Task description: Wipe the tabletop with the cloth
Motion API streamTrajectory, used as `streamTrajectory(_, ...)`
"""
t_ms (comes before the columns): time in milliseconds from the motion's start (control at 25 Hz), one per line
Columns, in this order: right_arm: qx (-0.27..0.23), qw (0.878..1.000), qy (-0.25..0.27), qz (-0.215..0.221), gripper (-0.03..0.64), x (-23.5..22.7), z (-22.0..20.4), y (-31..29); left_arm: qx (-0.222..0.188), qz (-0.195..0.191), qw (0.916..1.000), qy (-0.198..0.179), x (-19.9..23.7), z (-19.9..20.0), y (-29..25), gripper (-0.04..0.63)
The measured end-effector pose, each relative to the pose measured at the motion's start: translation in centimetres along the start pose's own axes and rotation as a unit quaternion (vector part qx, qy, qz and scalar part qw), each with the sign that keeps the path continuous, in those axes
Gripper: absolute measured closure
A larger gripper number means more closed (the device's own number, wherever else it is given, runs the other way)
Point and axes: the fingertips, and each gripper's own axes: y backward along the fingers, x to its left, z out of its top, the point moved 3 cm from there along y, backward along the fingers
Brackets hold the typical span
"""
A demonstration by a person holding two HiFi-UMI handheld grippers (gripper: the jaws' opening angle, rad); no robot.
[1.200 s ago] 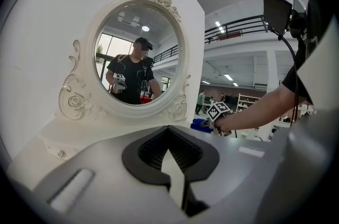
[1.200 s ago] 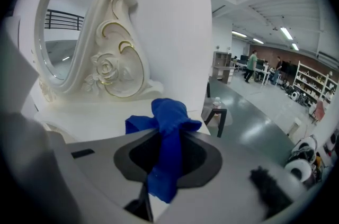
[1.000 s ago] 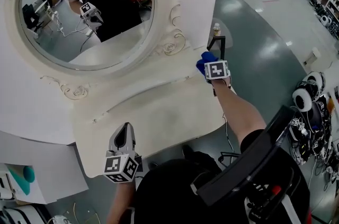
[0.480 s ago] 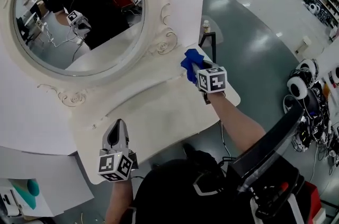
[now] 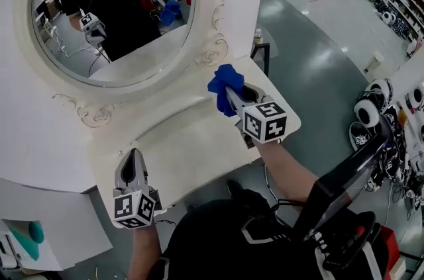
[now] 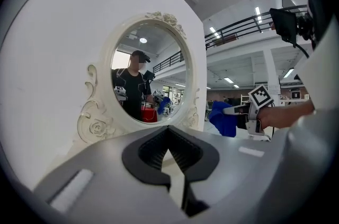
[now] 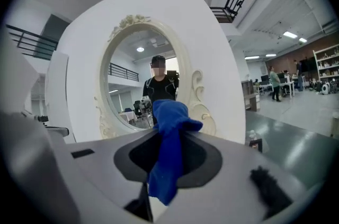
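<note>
**Change from the earlier frames**
- The right claw (image 5: 230,96) has travelled from the far right corner of the desk (image 5: 192,140) toward the middle of its back edge. It now sits nearer the mirror (image 5: 112,14).
- The cloth (image 5: 223,82), blue, has moved with it.
- The mirror now reflects the right claw and the cloth at its upper right. One second ago it reflected neither.
- The left claw (image 5: 134,157) has shifted slightly toward the near left edge of the desk. Its pose is otherwise unchanged.

**Claw state**
- Right claw: jaws clamped on the cloth. The cloth bunches above the jaw tips and a tail hangs down between them.
- Left claw: jaws together at the tips, with nothing between them. It is over the near left part of the desk, pointing at the mirror.

**Limits of view**
- No view shows whether the cloth touches the desk surface.
- The cloth covers the right jaw tips in the right gripper view.
- In the head view, the person's torso covers the near edge of the desk.
</note>
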Motion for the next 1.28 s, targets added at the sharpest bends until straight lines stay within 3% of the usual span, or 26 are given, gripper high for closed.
streamTrajectory(160, -0.028, 0.999, 0.024, 0.03, 0.529, 3.6, 1.7, 0.6, -0.014, 0.009, 0.9999, -0.005, 1.3, 1.0, 1.5, 0.588)
streamTrajectory(360, -0.054, 0.997, 0.016, 0.046, 0.529, 6.5, 3.1, 1.0, -0.027, 0.011, 0.9995, -0.008, 2.4, 2.3, 3.0, 0.588)
streamTrajectory(600, -0.052, 0.994, 0.043, 0.086, 0.532, 9.8, 3.5, 1.3, -0.027, 0.037, 0.999, -0.004, 3.9, 3.3, 4.6, 0.588)
streamTrajectory(1280, -0.058, 0.993, 0.047, 0.093, 0.533, 10.3, 3.7, 1.5, -0.053, 0.039, 0.9977, -0.016, 3.4, 4.8, 4.9, 0.586)
